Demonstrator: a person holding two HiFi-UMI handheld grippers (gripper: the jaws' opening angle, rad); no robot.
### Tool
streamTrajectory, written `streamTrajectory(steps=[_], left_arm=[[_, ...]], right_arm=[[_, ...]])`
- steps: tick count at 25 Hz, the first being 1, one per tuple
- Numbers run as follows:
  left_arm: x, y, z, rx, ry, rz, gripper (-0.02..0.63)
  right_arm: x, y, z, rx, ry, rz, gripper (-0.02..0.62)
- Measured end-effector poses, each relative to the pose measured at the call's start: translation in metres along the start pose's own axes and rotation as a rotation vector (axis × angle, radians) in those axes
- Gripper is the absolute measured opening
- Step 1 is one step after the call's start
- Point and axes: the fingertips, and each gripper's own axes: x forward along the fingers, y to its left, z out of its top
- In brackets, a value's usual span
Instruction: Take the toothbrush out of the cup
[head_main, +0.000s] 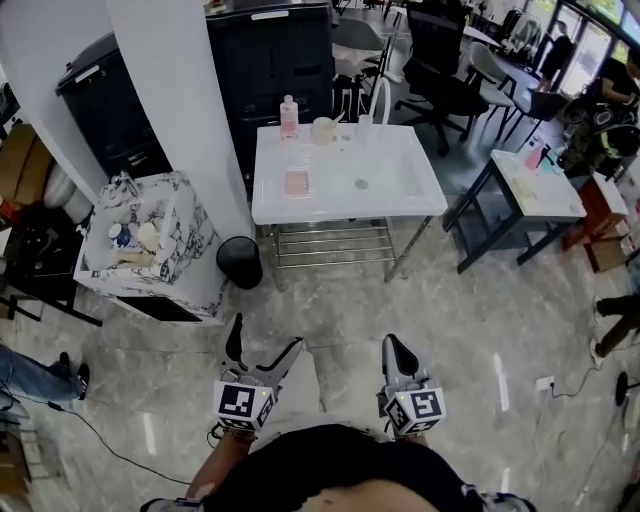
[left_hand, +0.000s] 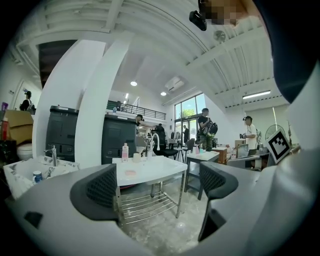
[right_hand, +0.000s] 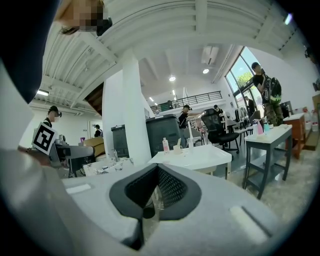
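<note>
A cream cup (head_main: 323, 130) stands at the back of the white sink table (head_main: 400, 195), between a pink bottle (head_main: 289, 116) and the faucet (head_main: 379, 100). The toothbrush is too small to make out in the head view. Both grippers hang low near my body, far from the table. My left gripper (head_main: 264, 340) is open with nothing between its pads (left_hand: 98, 187). My right gripper (head_main: 399, 352) is shut and empty. In the right gripper view the cup (right_hand: 177, 148) shows a pale toothbrush (right_hand: 179, 142) sticking up from it. In the left gripper view the cup (left_hand: 136, 157) is tiny.
A pink soap (head_main: 297, 182) lies on the sink table. A marble-patterned basin (head_main: 186, 246) and a black bin (head_main: 240, 262) stand to the left by a white pillar (head_main: 180, 90). A dark side table (head_main: 556, 202), office chairs and people are to the right.
</note>
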Motion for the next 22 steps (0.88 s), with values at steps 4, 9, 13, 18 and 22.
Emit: streamTrajectory(steps=[4, 9, 13, 18, 22], left_arm=[[0.009, 0.007, -0.003, 0.001, 0.009, 0.003, 0.492], [0.04, 0.027, -0.005, 0.002, 0.018, 0.002, 0.492], [0.073, 0.041, 0.006, 0.019, 0.007, -0.011, 0.492], [0.121, 0.062, 0.012, 0.018, 0.007, -0.022, 0.492], [0.161, 0.087, 0.018, 0.017, 0.014, -0.024, 0.492]], right_arm=[[0.007, -0.003, -0.002, 0.003, 0.004, -0.007, 0.005], [0.033, -0.015, 0.003, -0.009, -0.002, -0.03, 0.005], [0.059, -0.028, 0.013, -0.008, -0.012, -0.049, 0.005], [0.104, -0.046, 0.023, 0.007, -0.016, -0.062, 0.005], [0.143, -0.062, 0.033, -0.009, -0.017, -0.075, 0.005]])
